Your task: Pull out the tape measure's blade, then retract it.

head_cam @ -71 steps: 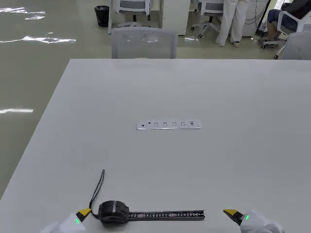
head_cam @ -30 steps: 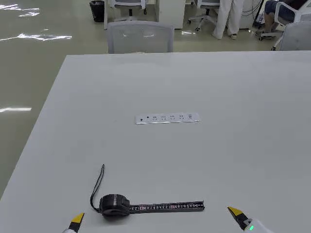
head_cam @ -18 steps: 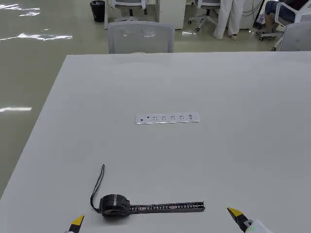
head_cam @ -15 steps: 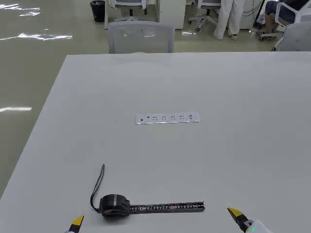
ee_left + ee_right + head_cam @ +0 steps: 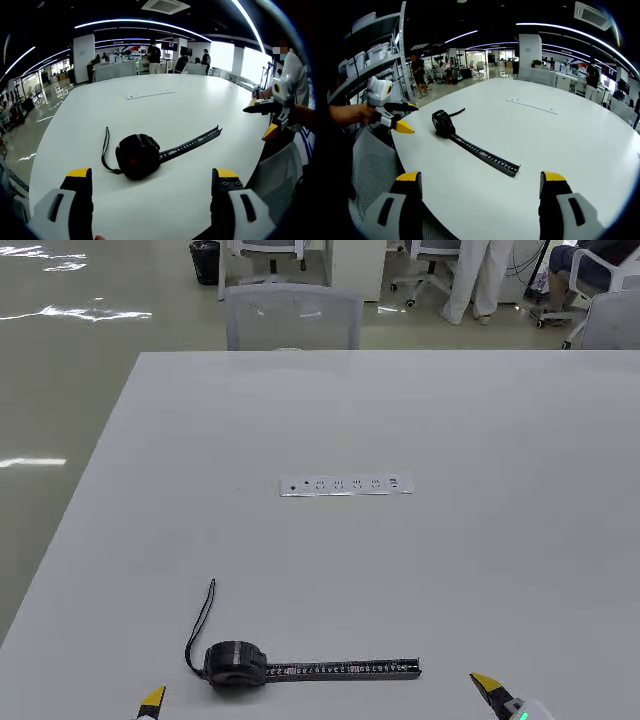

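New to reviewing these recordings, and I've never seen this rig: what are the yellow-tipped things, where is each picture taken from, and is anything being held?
There is no robot here. A person holds a two-jaw grasping tool in each hand and wears a camera on the head. The two round pictures come from cameras riding on the left tool and the right tool. Each looks out between its own yellow-tipped jaws and catches the other tool off to one side. The head view looks down on a white table, with the jaw tips poking in at the bottom edge. On the table lies a black tape measure. Its blade is partly pulled out and lies flat, and its wrist strap trails beside the case. Farther off lies a white power strip. Both tools are open and hold nothing.
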